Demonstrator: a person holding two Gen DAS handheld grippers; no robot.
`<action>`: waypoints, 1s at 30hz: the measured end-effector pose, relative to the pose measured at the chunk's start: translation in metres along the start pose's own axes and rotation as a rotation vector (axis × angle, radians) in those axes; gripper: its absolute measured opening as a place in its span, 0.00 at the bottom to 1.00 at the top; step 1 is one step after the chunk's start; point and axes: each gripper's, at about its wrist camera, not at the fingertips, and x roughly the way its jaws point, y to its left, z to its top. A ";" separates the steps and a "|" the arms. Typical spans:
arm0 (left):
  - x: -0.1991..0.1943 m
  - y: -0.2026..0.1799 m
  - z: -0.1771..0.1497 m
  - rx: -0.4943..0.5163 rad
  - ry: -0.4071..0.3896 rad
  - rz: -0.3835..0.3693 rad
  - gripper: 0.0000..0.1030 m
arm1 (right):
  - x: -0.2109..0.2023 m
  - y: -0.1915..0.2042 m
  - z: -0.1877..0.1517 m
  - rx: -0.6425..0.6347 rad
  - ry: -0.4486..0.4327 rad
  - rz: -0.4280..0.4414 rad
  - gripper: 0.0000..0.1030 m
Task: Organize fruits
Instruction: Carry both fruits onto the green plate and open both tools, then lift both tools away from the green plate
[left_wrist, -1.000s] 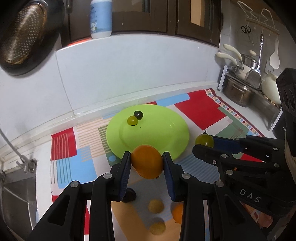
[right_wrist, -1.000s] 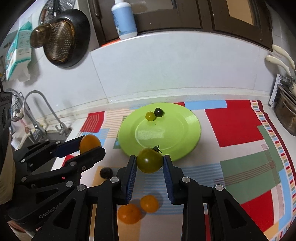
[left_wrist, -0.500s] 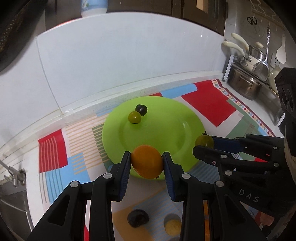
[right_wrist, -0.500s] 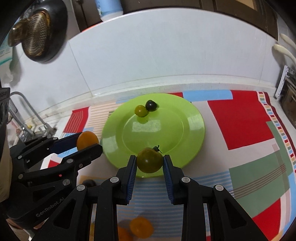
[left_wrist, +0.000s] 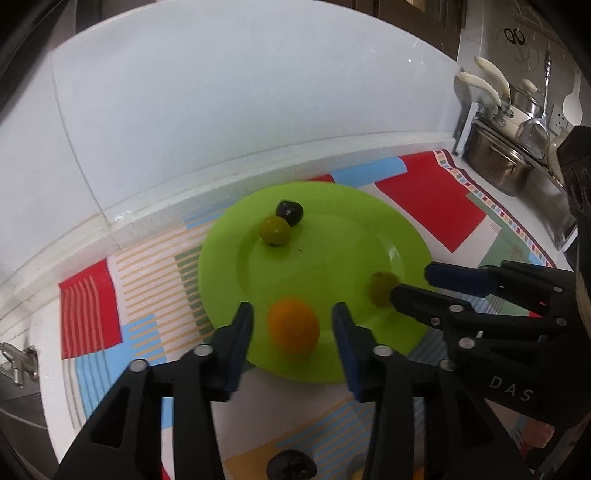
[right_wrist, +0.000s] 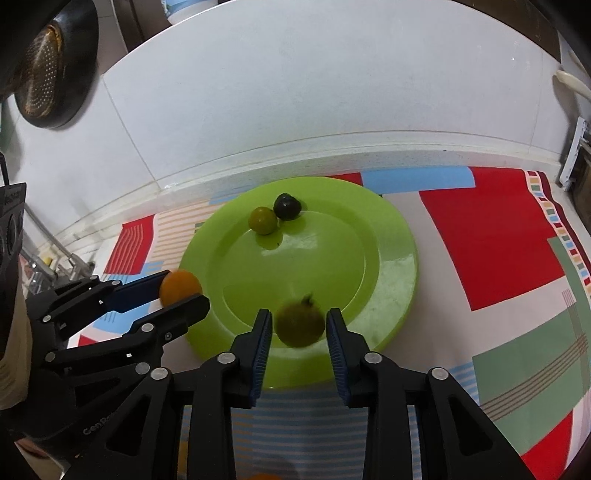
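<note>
Through your left wrist camera, your left gripper (left_wrist: 292, 325) has its jaws spread wide, with clear gaps on both sides of the blurred orange tomato (left_wrist: 293, 325) that sits between them over the near rim of the lime-green plate (left_wrist: 332, 258). At the far side of that plate a yellow-green tomato (left_wrist: 274, 230) touches a dark, nearly black one (left_wrist: 289, 212). To the right, your right gripper (left_wrist: 408, 284) reaches in over the plate's edge, a blurred olive-green tomato (left_wrist: 380, 288) at its tips. Another dark fruit (left_wrist: 291, 466) lies on the patterned mat (left_wrist: 428, 199) below.

Through your right wrist camera, your right gripper (right_wrist: 299, 328) is likewise parted, the olive-green tomato (right_wrist: 300, 323) with its stem loose between the blue pads over the plate's (right_wrist: 391, 280) near rim. Your left gripper (right_wrist: 184, 291) shows at the left, the orange tomato (right_wrist: 179, 286) at its tips by the plate's left edge. The yellow-green tomato (right_wrist: 262, 220) and dark one (right_wrist: 286, 206) rest together at the plate's back.
</note>
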 end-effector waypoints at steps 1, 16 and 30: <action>-0.003 0.000 0.000 0.005 -0.008 0.006 0.47 | -0.002 -0.001 0.000 -0.002 -0.007 -0.007 0.39; -0.079 -0.011 -0.017 -0.004 -0.113 0.021 0.56 | -0.067 -0.002 -0.019 0.030 -0.100 -0.025 0.39; -0.140 -0.018 -0.047 -0.006 -0.165 0.040 0.61 | -0.124 0.022 -0.044 -0.015 -0.184 -0.012 0.44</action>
